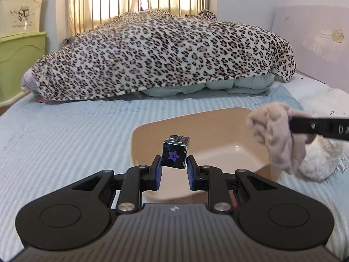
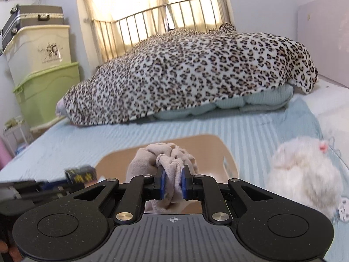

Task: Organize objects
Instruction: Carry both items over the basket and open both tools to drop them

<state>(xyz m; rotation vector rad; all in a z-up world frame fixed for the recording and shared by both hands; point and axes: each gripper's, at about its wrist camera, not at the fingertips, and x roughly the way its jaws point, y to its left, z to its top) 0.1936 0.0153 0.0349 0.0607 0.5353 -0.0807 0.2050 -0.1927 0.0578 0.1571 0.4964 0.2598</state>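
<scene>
My left gripper (image 1: 174,163) is shut on a small dark cube (image 1: 175,151) with a purple star on its face, and holds it above a tan plastic basin (image 1: 220,120) on the bed. The cube also shows blurred at the left of the right wrist view (image 2: 81,173). My right gripper (image 2: 172,182) is shut on a bunched beige cloth (image 2: 165,159) and holds it over the basin (image 2: 229,152). In the left wrist view the cloth (image 1: 277,135) hangs from the right gripper's finger (image 1: 322,128) over the basin's right rim.
A white fluffy toy (image 2: 303,170) lies right of the basin on the light blue striped sheet (image 1: 65,135). A leopard-print blanket (image 1: 163,52) covers a heap at the back. Green and cream storage boxes (image 2: 48,85) stand at the left beside the bed.
</scene>
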